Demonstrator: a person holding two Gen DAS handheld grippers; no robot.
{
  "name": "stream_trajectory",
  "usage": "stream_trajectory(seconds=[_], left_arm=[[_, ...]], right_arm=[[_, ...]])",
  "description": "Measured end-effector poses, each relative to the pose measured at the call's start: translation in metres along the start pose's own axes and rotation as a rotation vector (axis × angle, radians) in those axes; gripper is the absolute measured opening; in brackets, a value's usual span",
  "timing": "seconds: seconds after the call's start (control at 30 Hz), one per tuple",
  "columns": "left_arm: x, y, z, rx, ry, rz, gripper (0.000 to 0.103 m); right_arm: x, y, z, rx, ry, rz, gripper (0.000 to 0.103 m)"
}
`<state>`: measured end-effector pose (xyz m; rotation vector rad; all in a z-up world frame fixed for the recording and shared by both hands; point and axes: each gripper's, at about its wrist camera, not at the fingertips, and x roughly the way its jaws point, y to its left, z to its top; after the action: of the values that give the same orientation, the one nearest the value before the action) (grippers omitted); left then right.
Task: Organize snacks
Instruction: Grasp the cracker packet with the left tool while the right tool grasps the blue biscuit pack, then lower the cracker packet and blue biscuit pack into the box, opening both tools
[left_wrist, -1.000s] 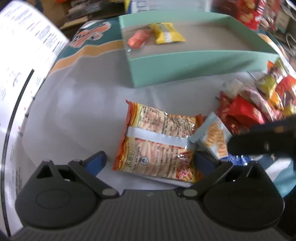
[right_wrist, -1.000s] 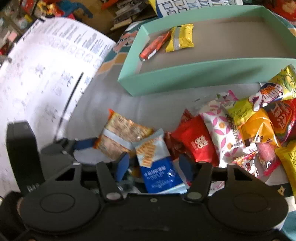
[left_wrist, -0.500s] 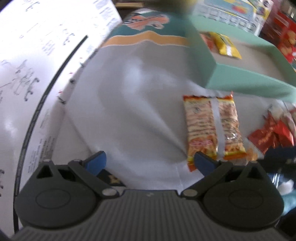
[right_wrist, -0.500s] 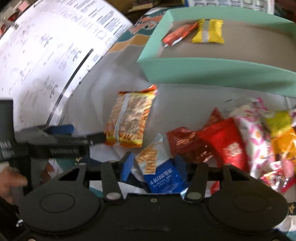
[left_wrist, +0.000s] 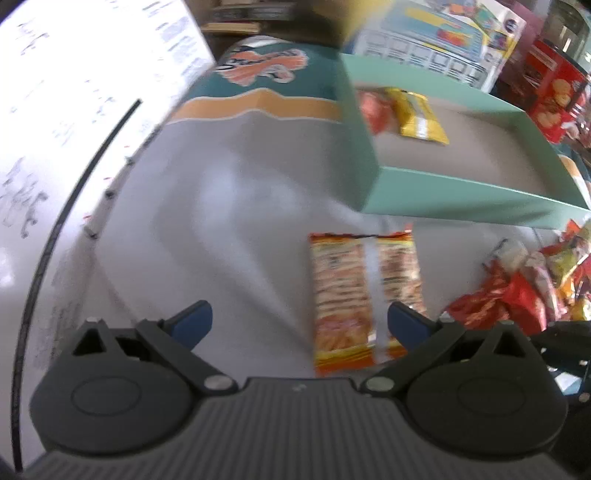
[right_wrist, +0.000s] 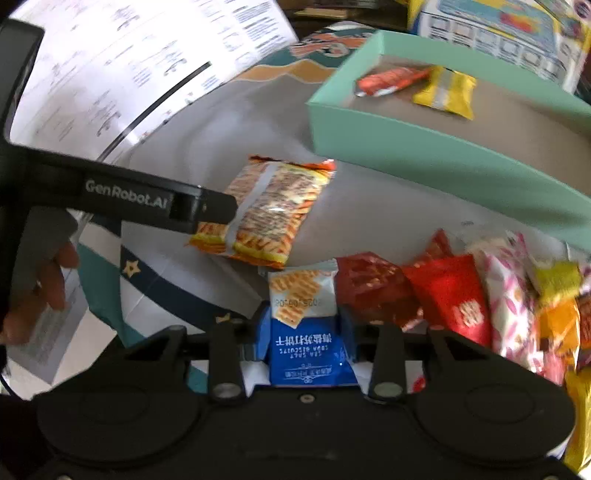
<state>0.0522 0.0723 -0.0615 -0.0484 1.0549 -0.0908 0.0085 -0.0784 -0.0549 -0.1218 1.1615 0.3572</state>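
Observation:
My right gripper (right_wrist: 303, 328) is shut on a blue-and-white soda biscuit packet (right_wrist: 306, 325) and holds it above the table. My left gripper (left_wrist: 299, 321) is open and empty; its right finger sits by the near end of an orange noodle-snack bag (left_wrist: 364, 295) lying on the grey cloth. The bag also shows in the right wrist view (right_wrist: 273, 210), with the left gripper's finger (right_wrist: 207, 208) touching its left side. A mint green box (right_wrist: 443, 147) holds an orange-red packet (right_wrist: 388, 79) and a yellow packet (right_wrist: 445, 92).
A heap of red, pink and yellow snack packets (right_wrist: 480, 295) lies at the right. A large white printed sheet (left_wrist: 55, 129) covers the left. Boxes and a red tin (left_wrist: 550, 88) stand behind the green box (left_wrist: 461, 188).
My right gripper has closed on the biscuit packet and lifted it off the pile. My left gripper has swung left, then back toward the orange bag.

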Motion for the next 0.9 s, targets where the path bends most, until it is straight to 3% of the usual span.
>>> stream_trajectory(seconds=[0.3,0.43,0.47,0.73,0.8,0.9], left_arm=[[0.034,-0.038,0.006,0.054,0.058,0.018,0.103],[0.035,-0.034,0.000,0.091,0.041,0.064,0.081],[0.033,-0.030,-0.002,0.102,0.037,0.062,0.080],[0.028,-0.007,-0.004,0.057,0.047,0.070,0.087],[0.031,-0.010,-0.004,0.072,0.039,0.081,0.087],[0.027,-0.014,-0.002,0.083,0.001,0.072,0.064]], right_arm=[[-0.008,-0.017,-0.012,0.067,0.018,0.031,0.040],[-0.009,-0.015,-0.011,0.054,0.020,0.036,0.044],[-0.008,-0.014,-0.010,0.043,0.020,0.032,0.045],[0.003,-0.002,-0.003,-0.043,-0.019,-0.010,0.047],[0.003,0.004,-0.004,-0.078,-0.022,-0.033,0.040],[-0.001,0.003,-0.002,-0.055,-0.018,0.003,0.037]])
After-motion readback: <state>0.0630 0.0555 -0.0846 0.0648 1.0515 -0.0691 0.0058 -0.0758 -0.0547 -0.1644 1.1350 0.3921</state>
